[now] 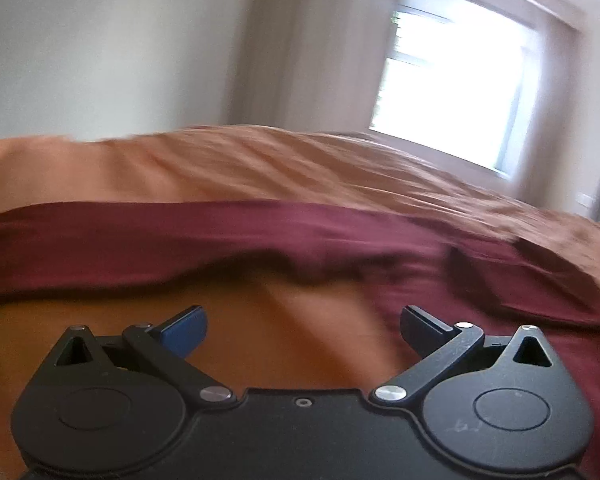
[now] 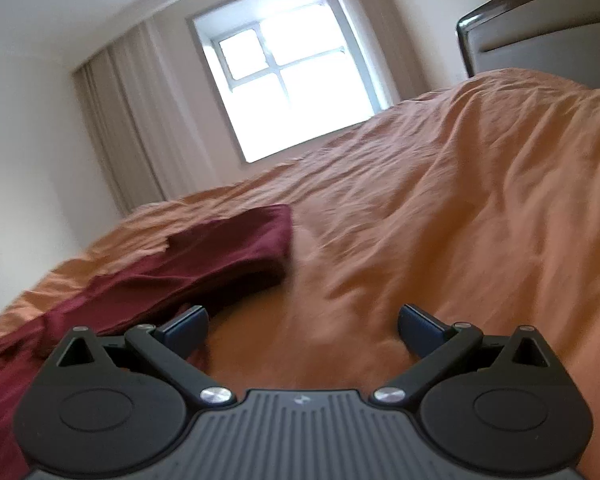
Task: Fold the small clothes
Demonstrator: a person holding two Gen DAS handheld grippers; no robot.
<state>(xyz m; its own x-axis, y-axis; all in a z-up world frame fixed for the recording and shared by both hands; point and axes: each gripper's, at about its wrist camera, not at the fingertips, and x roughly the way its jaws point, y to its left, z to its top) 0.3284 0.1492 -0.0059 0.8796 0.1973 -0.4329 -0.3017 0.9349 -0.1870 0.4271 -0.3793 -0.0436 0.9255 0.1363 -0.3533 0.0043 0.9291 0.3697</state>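
Both claws hang released, fingers spread wide, holding nothing. The left claw [image 1: 303, 330] hovers low over the orange bedsheet [image 1: 260, 160], with the maroon garment [image 1: 180, 236] lying just beyond it across the bed. The right claw [image 2: 303, 330] has the garment's folded end to its far left. A bright window [image 2: 296, 76] lies beyond.
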